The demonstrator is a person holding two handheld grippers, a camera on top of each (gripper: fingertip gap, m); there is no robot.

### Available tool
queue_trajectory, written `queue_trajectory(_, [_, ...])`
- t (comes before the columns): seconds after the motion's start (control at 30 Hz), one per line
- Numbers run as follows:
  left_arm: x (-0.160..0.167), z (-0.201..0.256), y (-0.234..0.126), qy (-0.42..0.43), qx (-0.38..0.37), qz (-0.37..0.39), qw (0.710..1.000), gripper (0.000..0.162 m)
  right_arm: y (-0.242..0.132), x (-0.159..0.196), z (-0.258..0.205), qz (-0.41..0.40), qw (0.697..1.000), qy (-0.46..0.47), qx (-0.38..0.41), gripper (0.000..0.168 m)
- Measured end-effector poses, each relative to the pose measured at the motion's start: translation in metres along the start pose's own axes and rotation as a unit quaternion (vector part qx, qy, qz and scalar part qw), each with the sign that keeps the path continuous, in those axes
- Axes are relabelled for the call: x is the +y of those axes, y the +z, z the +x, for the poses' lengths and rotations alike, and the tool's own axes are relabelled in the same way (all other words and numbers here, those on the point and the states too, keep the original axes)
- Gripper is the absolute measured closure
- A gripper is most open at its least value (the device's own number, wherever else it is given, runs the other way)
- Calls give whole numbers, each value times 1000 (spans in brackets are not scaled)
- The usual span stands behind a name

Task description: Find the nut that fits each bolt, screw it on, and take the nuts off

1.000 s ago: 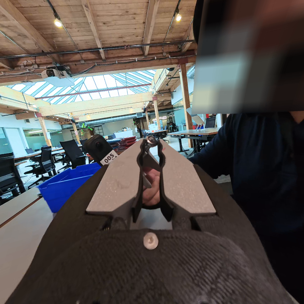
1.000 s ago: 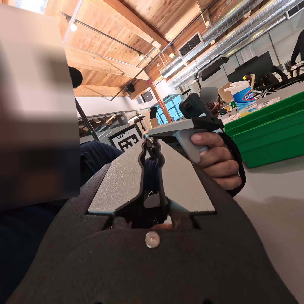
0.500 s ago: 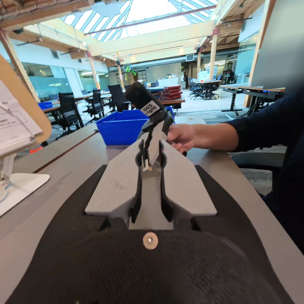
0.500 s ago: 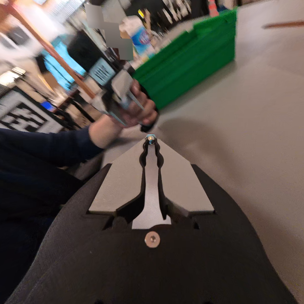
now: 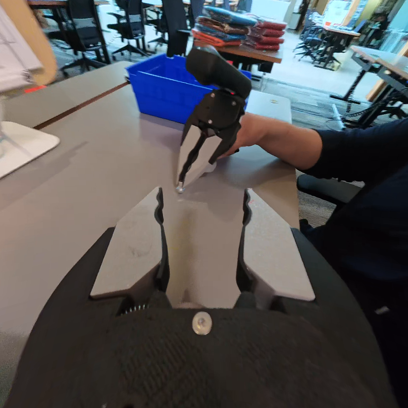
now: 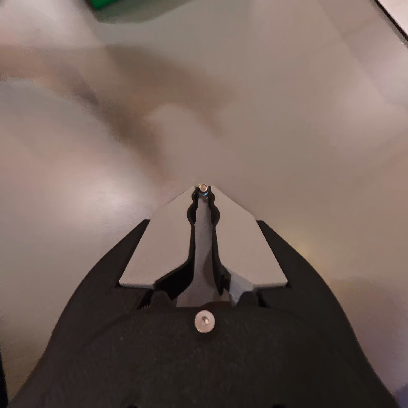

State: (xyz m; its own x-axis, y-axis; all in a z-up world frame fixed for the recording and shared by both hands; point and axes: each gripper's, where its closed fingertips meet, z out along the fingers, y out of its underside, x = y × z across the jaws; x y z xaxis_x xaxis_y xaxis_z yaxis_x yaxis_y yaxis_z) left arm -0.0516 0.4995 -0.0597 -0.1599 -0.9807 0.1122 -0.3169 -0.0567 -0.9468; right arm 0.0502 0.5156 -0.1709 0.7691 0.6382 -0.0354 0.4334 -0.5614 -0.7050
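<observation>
My left gripper (image 5: 203,194) is wide open and empty, low over the grey table (image 5: 88,176). My right gripper (image 6: 202,191) is shut on a small silver bolt (image 6: 202,189), pinched at the very fingertips. In the left wrist view the right gripper (image 5: 182,176) points steeply down just ahead of my left fingertips. The bolt (image 5: 180,189) sticks out below its tips, at or just above the tabletop. I cannot tell whether a nut sits on the bolt.
A blue bin (image 5: 167,92) stands on the table behind the right gripper. A white stand base (image 5: 22,145) is at the far left. The person's arm (image 5: 287,143) reaches in from the right. A green bin corner (image 6: 99,3) shows at the top of the right wrist view. Across from one pair of fingers to the other is roughly 15 cm.
Both grippers swung down from facing the ceiling to the tabletop. My left jaws opened from nearly closed to wide open. The right gripper kept its hold on the bolt.
</observation>
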Motion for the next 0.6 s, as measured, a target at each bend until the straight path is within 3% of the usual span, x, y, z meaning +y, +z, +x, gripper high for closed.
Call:
queue_trajectory(0.07, [-15,-14,-38,1,-45,-2,999,92,3,4,-2,-10,1000,-11,1,164])
queue_trajectory(0.2, [-43,-79,-128,6,-210,-17,978,106,8,4,-6,-14,1000,-8,-9,162])
queue_trajectory(0.33, [-35,-133,-181,-36,-288,-59,955,94,10,3,-7,-13,1000,-15,-8,153])
queue_trajectory(0.43, [-5,-179,-201,-70,-337,-92,934,93,8,-3,-5,10,1000,1,-16,148])
queue_trajectory(0.6, [64,-218,-178,-184,-275,-168,929,105,-13,-32,10,119,993,23,-12,150])
